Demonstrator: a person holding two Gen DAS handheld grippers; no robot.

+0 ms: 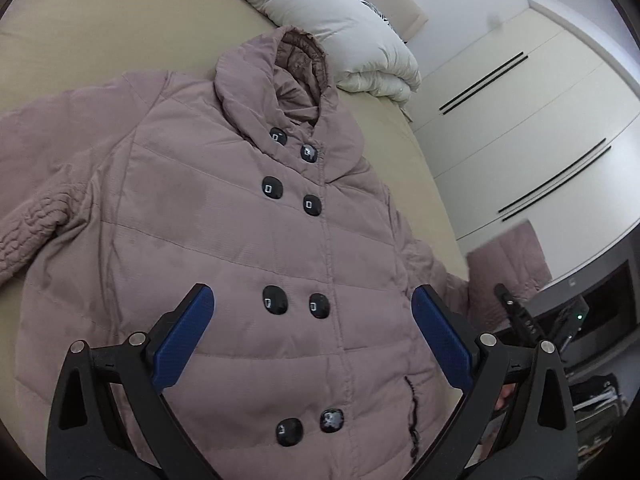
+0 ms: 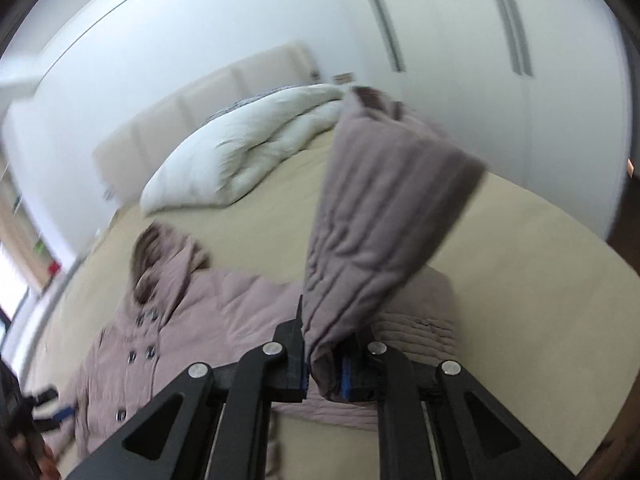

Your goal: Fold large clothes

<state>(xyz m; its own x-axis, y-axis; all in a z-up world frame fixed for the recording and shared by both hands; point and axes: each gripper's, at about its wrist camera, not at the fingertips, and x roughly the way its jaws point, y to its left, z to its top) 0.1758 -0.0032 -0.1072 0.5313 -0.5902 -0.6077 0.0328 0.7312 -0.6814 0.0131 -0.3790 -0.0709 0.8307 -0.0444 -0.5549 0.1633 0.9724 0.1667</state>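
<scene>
Your coat (image 1: 224, 240) lies flat on the bed (image 1: 80, 40), buttons up, hood far, hem near. Your right gripper (image 2: 324, 364) is clenched on its sleeve (image 2: 380, 220), and your left gripper (image 1: 312, 344) hangs released above the hem. It looks soft, puffy and light, so take hold at the edges.

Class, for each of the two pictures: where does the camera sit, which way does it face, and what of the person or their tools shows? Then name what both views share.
Left wrist view: sits on the left claw, looking down over the buttoned coat on the bed; its blue pads stand open.
Right wrist view: sits on the right claw, facing across the bed toward the wardrobe; its pads are shut on the coat's sleeve.
Shared: coat, bed, white duvet, wardrobe.
</scene>
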